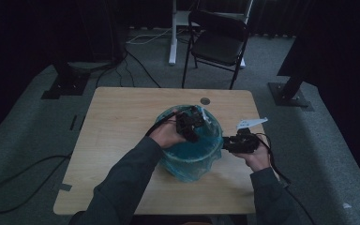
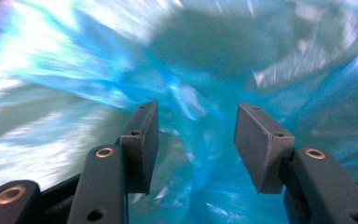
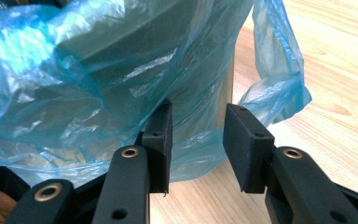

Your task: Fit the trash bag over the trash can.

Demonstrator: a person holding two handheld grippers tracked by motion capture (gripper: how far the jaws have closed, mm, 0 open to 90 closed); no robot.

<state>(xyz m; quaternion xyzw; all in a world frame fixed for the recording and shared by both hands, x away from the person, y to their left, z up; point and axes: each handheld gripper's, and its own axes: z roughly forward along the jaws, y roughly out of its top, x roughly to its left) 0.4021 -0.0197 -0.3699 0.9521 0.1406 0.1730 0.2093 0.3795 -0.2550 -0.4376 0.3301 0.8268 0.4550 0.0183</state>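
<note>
High view — left tool (image 1: 191,123) inside blue bag (image 1: 187,157), jaws apart.

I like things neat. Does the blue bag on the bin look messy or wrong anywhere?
A little. On the bin, the blue bag is crinkled, and one loose flap hangs down the outside near the right gripper instead of lying flat. I see no tears or spills. The left gripper is open inside the bag.

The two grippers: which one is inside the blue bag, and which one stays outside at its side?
The left gripper reaches down inside the blue bag, its jaws open. The right gripper is outside, at the bag's right side, above the table.
</note>
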